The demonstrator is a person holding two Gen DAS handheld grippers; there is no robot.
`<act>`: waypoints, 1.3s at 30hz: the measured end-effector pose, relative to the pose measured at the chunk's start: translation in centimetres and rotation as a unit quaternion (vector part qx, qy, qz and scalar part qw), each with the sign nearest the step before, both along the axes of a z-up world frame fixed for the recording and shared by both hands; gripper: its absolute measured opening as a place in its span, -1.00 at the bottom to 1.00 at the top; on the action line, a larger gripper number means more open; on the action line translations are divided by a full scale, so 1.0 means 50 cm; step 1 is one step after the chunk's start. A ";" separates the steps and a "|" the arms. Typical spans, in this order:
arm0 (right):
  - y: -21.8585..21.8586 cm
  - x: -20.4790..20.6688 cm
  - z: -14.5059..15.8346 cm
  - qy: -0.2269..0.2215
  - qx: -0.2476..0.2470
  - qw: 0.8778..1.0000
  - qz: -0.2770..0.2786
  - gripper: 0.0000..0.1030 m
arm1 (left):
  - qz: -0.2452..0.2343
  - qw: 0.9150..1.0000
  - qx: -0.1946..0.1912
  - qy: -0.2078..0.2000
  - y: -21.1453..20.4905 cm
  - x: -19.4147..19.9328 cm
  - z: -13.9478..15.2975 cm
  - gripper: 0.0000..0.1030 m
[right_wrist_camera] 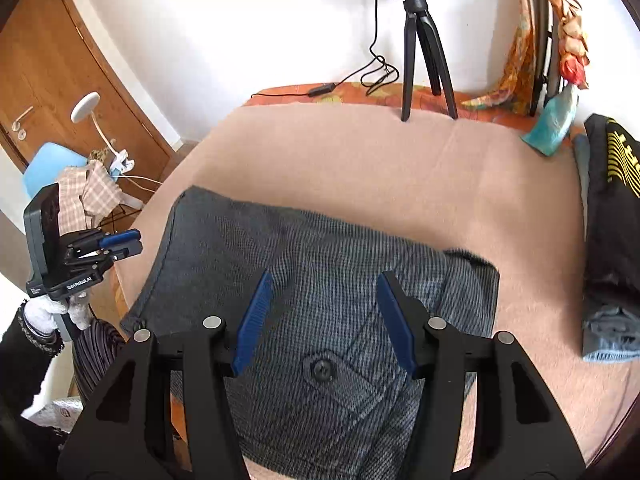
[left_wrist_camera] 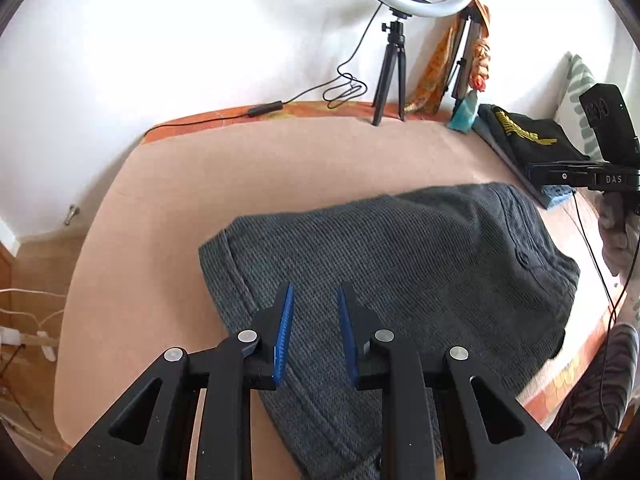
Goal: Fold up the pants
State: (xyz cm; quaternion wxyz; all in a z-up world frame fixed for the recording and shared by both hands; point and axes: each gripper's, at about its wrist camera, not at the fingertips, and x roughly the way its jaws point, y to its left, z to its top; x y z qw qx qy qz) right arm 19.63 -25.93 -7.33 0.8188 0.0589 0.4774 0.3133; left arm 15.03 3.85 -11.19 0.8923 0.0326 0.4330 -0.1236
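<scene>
The folded grey pants (right_wrist_camera: 320,280) are spread crosswise below both empty hand-held grippers: right (right_wrist_camera: 324,320) half open, left (left_wrist_camera: 314,328) narrowly parted.

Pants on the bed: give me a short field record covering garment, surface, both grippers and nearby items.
garment: dark grey pants, lying flat, buttoned pocket facing up
surface: pinkish blanket
left gripper: slightly open, nothing gripped, over the pants
right gripper: open, nothing gripped, over the pocket area
nearby: black tripod at the far edge; black garment with yellow print to the right
</scene>
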 end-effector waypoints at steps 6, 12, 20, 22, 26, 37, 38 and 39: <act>0.082 0.092 -0.034 0.045 0.004 0.998 0.039 0.13 | 0.050 0.999 0.000 0.009 0.023 0.080 -0.041 -0.59; 0.157 0.143 -0.103 0.077 -0.015 0.994 0.072 0.20 | 0.091 0.995 0.022 0.045 0.068 0.097 -0.108 -0.59; 0.211 0.188 -0.188 0.136 -0.015 0.984 0.113 0.29 | 0.087 0.995 0.030 0.044 0.079 0.093 -0.129 -0.53; 0.216 0.186 -0.202 0.143 -0.005 0.983 0.116 0.34 | 0.086 0.995 0.030 0.042 0.081 0.093 -0.127 -0.53; 0.227 0.162 -0.203 0.140 0.008 0.982 0.129 0.24 | 0.086 0.995 0.028 0.039 0.077 0.101 -0.126 -0.53; 0.221 0.023 -0.040 -0.077 -0.049 0.989 0.115 -0.85 | 0.091 0.995 0.027 0.024 0.083 0.083 -0.122 -0.52; 0.232 0.021 -0.043 -0.103 -0.081 0.985 0.114 -0.85 | 0.090 0.995 0.032 0.022 0.080 0.082 -0.121 -0.46; 0.247 0.031 -0.056 -0.108 -0.110 0.981 0.114 -0.85 | 0.090 0.995 0.041 0.020 0.077 0.085 -0.123 -0.44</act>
